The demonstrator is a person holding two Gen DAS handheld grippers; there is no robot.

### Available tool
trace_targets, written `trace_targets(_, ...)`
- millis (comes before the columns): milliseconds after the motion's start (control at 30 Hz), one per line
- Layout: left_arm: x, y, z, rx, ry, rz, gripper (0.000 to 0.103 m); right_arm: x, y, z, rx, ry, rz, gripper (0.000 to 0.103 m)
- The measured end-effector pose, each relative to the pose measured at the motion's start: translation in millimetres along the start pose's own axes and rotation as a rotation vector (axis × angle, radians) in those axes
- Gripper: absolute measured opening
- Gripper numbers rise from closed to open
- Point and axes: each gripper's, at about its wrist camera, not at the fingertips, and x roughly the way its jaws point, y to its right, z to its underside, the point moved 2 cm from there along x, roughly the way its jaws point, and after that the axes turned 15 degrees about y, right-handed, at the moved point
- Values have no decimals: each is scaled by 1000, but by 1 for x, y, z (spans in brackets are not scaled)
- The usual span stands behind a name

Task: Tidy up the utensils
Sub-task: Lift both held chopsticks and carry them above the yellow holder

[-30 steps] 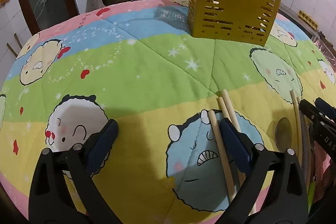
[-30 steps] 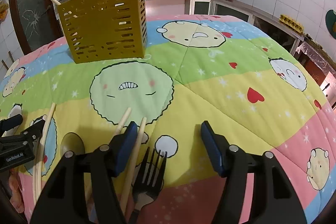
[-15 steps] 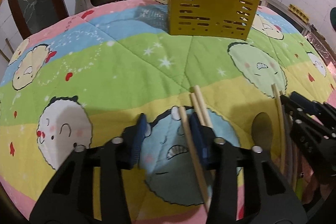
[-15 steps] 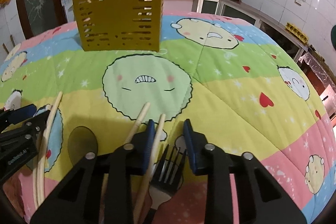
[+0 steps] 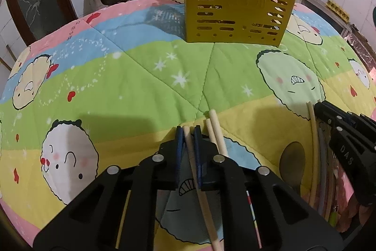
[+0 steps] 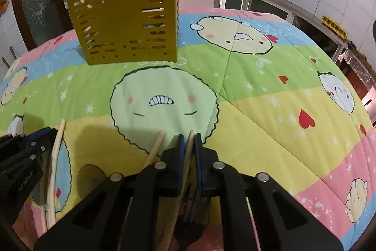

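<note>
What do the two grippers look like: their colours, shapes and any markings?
Both the left gripper and the right gripper have matte black, angular linkage arms joined by round silver pivot screws. Their jaws carry flat blue pads. White lettering is printed on the side of each black body. No cables or sleeves are visible.

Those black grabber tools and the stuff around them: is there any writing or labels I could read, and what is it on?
"DAS": white letters on the black body of the right gripper, seen from the left wrist; any further letters are out of view.
White lettering on the left gripper, seen from the right wrist: too blurred to read.
Red marks on the quilt's pink stripe: too small.
Yellow utensil holder: no text.
</note>
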Motion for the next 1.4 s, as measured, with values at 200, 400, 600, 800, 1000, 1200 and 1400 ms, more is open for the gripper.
trace_targets(200, -3, -3, -4, -14, 22, 1, 5, -11, 11, -14, 40, 45, -3, 8)
trace_targets(400, -17, -8, -18, -27, 84, -11, 5, -24, 19, -32, 63, 106, -7, 8)
trace_targets(600, -43, -12, -44, -55, 186, 1, 5, -45, 21, -54, 66, 219, -5, 8)
trace_targets(800, -77, -16, -75, -79, 315, 10, 5, -69, 25, -75, 77, 334, -11, 7)
trace_targets(1000, -102, -17, -98, -100, 420, 32, 5, -90, 26, -97, 70, 428, -10, 7)
trace_targets(1200, -122, -14, -110, -85, 524, 19, 5, -104, 24, -117, 51, 516, 0, 6)
trace_targets(1400, -132, -7, -122, -67, 599, 21, 5, -108, 24, -135, 52, 556, -13, 5)
